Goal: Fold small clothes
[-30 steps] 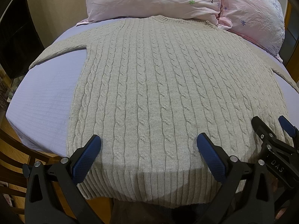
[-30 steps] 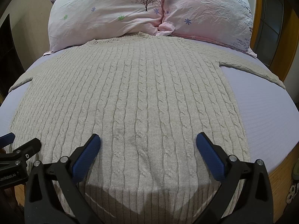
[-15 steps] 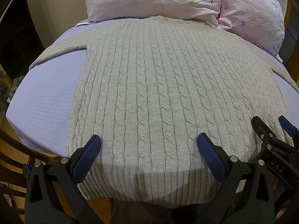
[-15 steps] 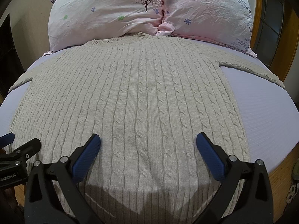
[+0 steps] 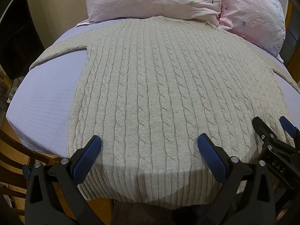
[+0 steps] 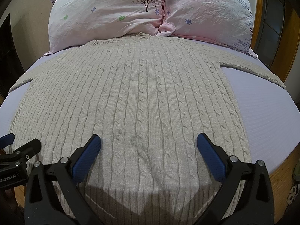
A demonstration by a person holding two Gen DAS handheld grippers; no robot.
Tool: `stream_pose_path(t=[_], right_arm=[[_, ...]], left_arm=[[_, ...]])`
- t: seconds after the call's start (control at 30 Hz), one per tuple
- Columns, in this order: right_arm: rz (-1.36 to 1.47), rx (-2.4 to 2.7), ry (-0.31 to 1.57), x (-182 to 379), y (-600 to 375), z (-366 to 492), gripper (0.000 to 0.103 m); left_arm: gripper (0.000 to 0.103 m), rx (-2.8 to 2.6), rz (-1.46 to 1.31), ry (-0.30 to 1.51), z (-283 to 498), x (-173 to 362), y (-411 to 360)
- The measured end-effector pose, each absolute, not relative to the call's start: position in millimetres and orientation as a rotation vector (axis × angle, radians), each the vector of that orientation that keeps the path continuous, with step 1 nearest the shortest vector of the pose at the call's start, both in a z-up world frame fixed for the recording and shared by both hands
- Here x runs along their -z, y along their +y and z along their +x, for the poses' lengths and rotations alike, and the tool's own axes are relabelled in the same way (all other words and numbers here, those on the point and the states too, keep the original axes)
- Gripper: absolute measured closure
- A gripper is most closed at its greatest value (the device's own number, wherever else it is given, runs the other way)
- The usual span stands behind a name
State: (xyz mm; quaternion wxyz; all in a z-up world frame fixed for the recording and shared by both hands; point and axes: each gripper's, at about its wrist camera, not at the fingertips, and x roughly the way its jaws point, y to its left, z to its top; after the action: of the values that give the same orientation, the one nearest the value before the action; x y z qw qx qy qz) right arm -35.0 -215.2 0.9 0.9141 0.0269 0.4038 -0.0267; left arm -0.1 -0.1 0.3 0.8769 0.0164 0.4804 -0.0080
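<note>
While both gaping: left gripper (image 5: pixel 149 150) over sweater (image 5: pixel 159 93) hem, right gripper (image 6: pixel 148 148) higher.

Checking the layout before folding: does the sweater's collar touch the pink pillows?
Touching. The right wrist view shows the sweater collar's ribbed edge lying against the pink pillows, no sheet between them.

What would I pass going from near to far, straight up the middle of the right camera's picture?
Right gripper, wide open → ribbed hem of the beige cable-knit sweater → its neckline → pink floral pillows.
</note>
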Motion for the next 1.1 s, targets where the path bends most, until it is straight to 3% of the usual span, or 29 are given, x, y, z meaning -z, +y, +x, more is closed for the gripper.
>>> stream_pose_path(t=[0.87, 0.97, 1.1], right_arm=[[0.037, 0.015, 0.819, 2.2, -217.8, -33.3, 0.002], [0.087, -0.071, 0.808, -4.1, -239.4, -32.8, 0.002], [0.338, 0.041, 0.620, -54.3, -347.3, -28.4, 0.002]], left_arm=[[0.001, 0.028, 0.044, 0.980, 0.6, -1.1, -1.8], [0.001, 0.043, 0.062, 0.932, -6.0, -3.5, -3.0], [0.001, 0.108, 0.059, 0.887, 0.4, -11.0, 8.8]])
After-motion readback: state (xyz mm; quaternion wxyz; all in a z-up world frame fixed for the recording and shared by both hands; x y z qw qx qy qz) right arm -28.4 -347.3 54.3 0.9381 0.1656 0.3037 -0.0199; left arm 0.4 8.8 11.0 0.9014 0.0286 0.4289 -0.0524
